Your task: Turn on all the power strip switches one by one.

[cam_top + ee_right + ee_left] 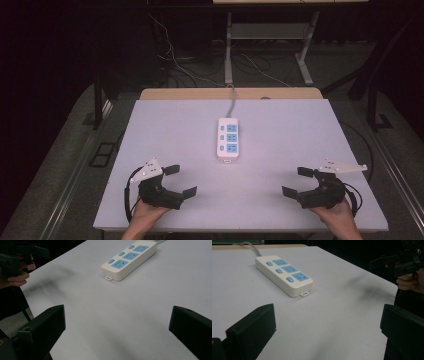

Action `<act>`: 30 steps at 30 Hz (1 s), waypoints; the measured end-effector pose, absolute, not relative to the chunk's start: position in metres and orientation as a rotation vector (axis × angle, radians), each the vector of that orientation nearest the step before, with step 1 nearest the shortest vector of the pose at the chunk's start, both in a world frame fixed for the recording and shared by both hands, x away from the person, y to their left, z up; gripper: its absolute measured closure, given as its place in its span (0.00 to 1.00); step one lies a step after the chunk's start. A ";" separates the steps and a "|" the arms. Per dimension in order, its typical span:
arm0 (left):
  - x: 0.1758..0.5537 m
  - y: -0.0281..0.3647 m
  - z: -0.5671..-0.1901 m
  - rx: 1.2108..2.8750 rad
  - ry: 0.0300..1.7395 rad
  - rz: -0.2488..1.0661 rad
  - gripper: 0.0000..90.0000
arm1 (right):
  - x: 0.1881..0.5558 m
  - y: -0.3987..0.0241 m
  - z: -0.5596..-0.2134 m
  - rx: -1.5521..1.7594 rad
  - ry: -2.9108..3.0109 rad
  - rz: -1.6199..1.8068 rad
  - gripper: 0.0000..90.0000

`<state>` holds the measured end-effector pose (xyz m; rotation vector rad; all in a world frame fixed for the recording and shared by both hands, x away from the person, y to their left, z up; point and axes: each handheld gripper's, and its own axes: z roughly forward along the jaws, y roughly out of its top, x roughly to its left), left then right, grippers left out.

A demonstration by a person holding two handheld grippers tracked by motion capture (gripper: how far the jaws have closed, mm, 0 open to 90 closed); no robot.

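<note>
A white power strip (228,138) with blue sockets and switches lies flat in the middle of the white table (280,125), its grey cable running off the far edge. My left gripper (181,180) rests near the front left of the table, jaws wide apart with nothing between them. At the front right my right gripper (297,181) is open too and holds nothing. In the left gripper view the power strip (284,275) lies ahead beyond the left gripper (328,326). From the right gripper (117,326) the power strip (130,258) is seen ahead.
A wooden strip (230,93) borders the table's far edge. Behind it stand white desk legs (228,50) and loose cables on the dark floor. The table's front edge (240,230) runs just under my hands.
</note>
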<state>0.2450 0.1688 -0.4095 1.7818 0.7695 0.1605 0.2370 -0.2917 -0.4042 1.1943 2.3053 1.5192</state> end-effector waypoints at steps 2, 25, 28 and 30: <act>0.245 0.169 -0.410 1.789 0.770 0.161 0.00 | 0.237 -0.291 -0.405 1.196 2.308 1.515 0.01; 0.246 0.165 -0.408 1.822 0.773 0.139 0.00 | 0.239 -0.291 -0.406 1.205 2.328 1.502 0.01; 0.247 0.163 -0.407 1.832 0.768 0.132 0.00 | 0.239 -0.290 -0.407 1.204 2.334 1.500 0.00; 0.248 0.162 -0.406 1.839 0.765 0.130 0.00 | 0.240 -0.290 -0.407 1.205 2.337 1.499 0.01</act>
